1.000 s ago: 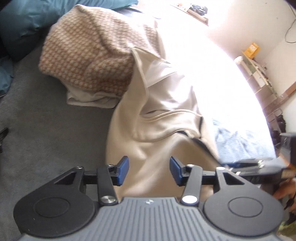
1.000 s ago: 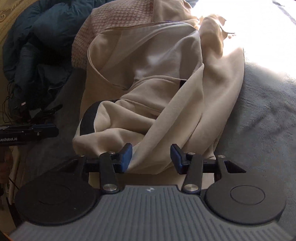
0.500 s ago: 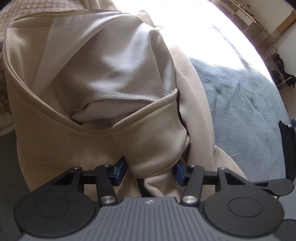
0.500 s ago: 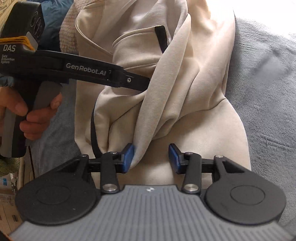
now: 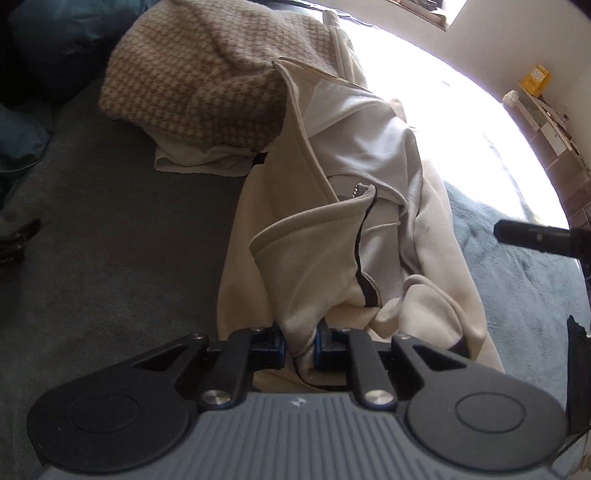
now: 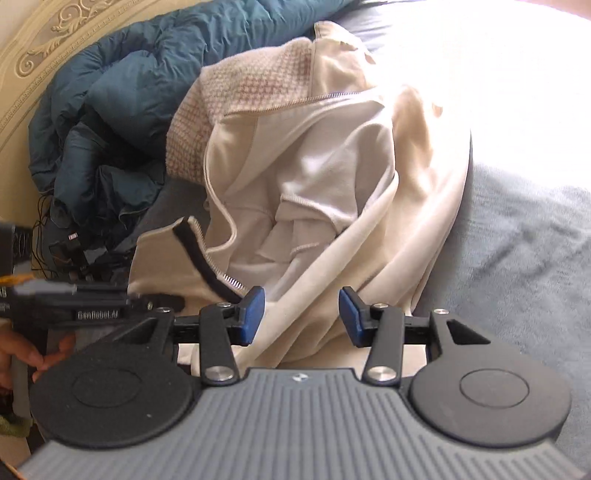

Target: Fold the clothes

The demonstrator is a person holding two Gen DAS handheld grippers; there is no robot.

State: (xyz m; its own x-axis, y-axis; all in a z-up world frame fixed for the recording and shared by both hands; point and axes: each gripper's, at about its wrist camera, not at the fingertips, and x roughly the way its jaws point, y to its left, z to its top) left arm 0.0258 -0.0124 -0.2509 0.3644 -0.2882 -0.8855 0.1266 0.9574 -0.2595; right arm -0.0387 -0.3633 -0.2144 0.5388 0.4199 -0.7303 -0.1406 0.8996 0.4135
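Observation:
A cream zip-up jacket [image 5: 321, 258] lies crumpled and open on the grey bedcover [image 5: 110, 240], its pale lining showing. My left gripper [image 5: 299, 347] is closing, and its blue pads pinch a fold of the jacket's front panel beside the dark zipper strip [image 5: 364, 280]. In the right wrist view that same jacket [image 6: 332, 177] spreads out ahead. My right gripper [image 6: 301, 314] hangs above a long cream fold with its jaws opening a little, and the pads touch no cloth. A hand [image 6: 22, 354] holds the left gripper's handle at the left edge.
A beige houndstooth garment [image 5: 195, 85] lies bunched behind the jacket. A teal duvet [image 6: 110, 96] is piled against the carved headboard [image 6: 55, 29], with cables [image 6: 74, 251] below it. Bright sunlight washes out the far bed. Shelves [image 5: 546, 110] stand by the wall.
My left gripper closed from open onto the jacket's front fold and drew back with it. My right gripper rose, leaving the fold it hovered over lower between its pads.

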